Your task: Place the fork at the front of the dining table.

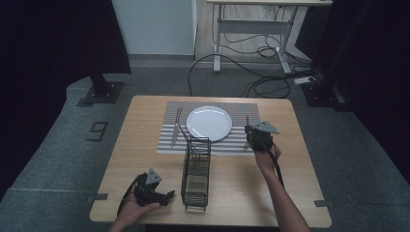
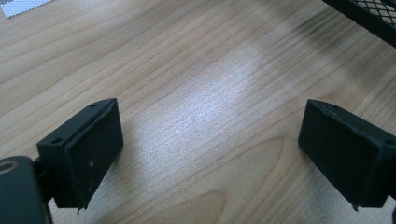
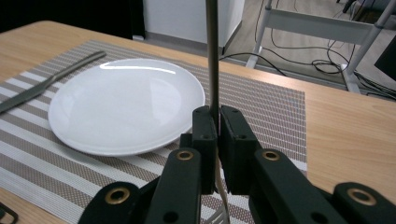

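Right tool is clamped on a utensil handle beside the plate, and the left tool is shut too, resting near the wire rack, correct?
Not quite: the left tool is open. The left gripper view shows its jaws wide apart over bare table. The rest holds.

We see a wooden table [image 1: 145, 159] standing on grey carpet [image 1: 58, 140]. Beyond the table's far edge, ahead of the claws, a white wall panel [image 1: 154, 26] rises at the back. To its right stands a light-framed desk [image 1: 251, 29], with black cables [image 1: 261, 72] tangled on the floor beneath it. Dark curtains [image 1: 48, 38] close off both sides of the room. A black floor stand [image 1: 101, 89] sits at far left. Light is dim, with a soft sheen on the wood.
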